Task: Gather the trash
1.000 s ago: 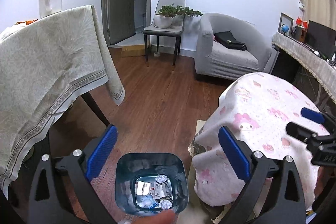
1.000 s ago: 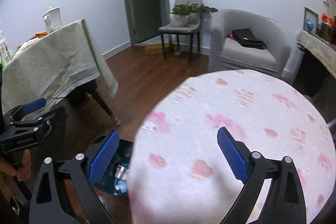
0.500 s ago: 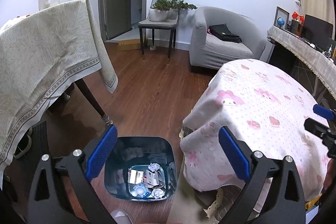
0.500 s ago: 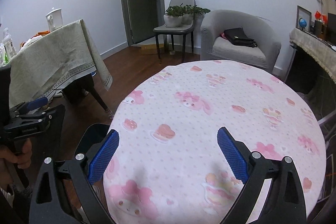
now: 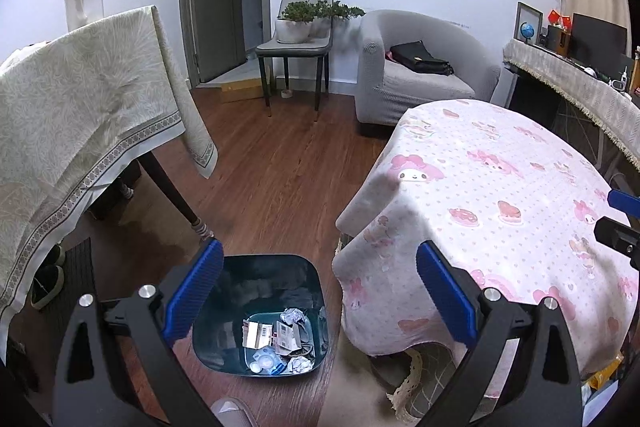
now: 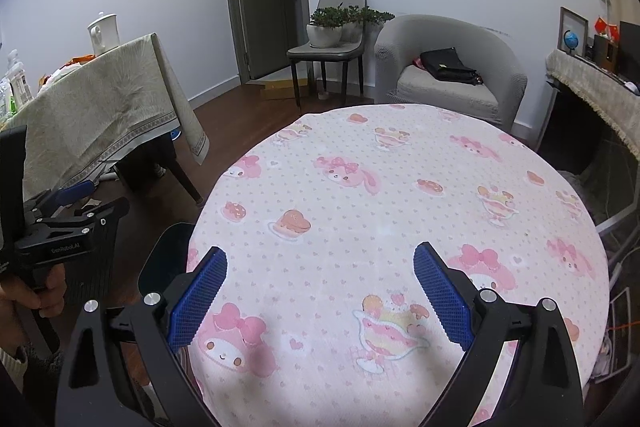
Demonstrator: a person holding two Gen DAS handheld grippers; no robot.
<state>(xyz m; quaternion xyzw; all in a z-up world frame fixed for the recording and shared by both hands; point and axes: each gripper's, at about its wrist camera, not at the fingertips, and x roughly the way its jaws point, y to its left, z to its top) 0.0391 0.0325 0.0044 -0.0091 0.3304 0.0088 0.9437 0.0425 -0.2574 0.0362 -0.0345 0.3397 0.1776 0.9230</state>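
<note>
A dark blue trash bin stands on the wood floor beside the round table. In it lie crumpled paper, cards and plastic scraps. My left gripper is open and empty, held well above the bin. My right gripper is open and empty above the round table's pink cartoon cloth, which shows no trash on it. The bin's rim peeks out at the table's left edge in the right wrist view. The left gripper's body shows there too, held in a hand.
A table with a beige cloth stands to the left, a white kettle on it. A grey armchair with a black bag, a chair with a potted plant and a door stand at the back. A sideboard lines the right wall.
Both grippers have risen and pulled back. The bin now looks smaller and farther below the left gripper. The right wrist view now shows the whole tabletop. Both grippers stayed open.
</note>
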